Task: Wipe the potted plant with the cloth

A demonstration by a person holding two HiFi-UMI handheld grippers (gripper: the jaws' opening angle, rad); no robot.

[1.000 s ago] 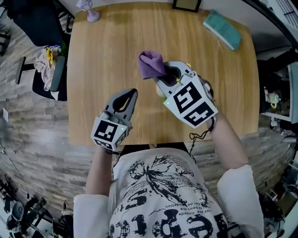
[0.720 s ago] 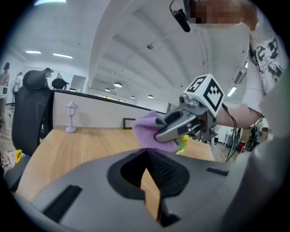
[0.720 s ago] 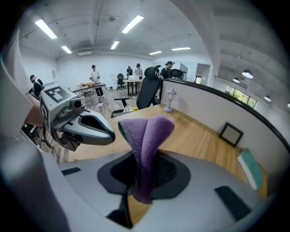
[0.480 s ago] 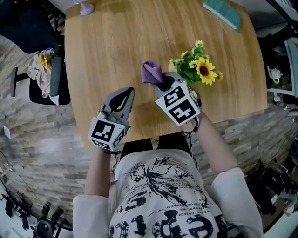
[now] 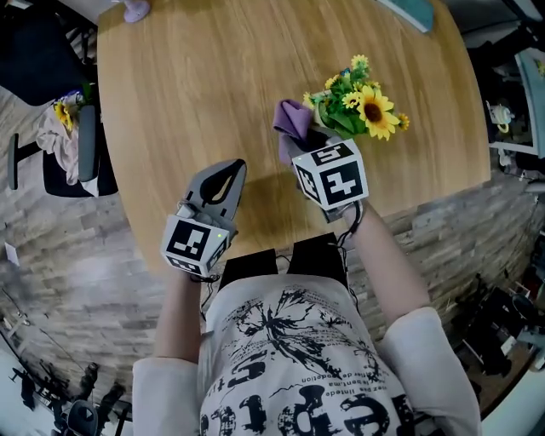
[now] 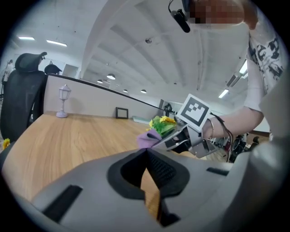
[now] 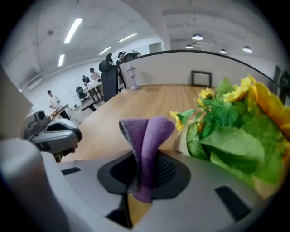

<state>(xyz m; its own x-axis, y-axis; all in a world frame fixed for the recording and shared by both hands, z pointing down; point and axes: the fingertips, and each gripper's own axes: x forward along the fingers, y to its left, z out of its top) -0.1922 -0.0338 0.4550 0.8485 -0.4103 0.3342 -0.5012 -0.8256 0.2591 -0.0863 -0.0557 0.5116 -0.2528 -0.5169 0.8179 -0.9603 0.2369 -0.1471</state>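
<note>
The potted plant (image 5: 362, 109), with yellow sunflowers and green leaves, stands on the wooden table (image 5: 196, 94) right of centre; its blooms and leaves (image 7: 240, 122) fill the right of the right gripper view. My right gripper (image 5: 300, 145) is shut on a purple cloth (image 5: 293, 123), whose folded end (image 7: 146, 140) sticks up between the jaws just left of the plant. My left gripper (image 5: 232, 169) hangs over the table's near edge, shut with nothing in it (image 6: 146, 152). From the left gripper view the plant (image 6: 161, 124) and the cloth (image 6: 147, 138) lie ahead to the right.
A teal book (image 5: 417, 10) lies at the far right of the table and a small lilac lamp (image 5: 134, 10) at its far left corner. A picture frame (image 7: 200, 78) stands at the far edge. An office chair (image 5: 51, 102) with clothes stands left of the table.
The right gripper has sunk and rolled with the cloth, closing in on the plant's left side. The plant has come into the head view. The left gripper dropped slightly toward the near edge.
</note>
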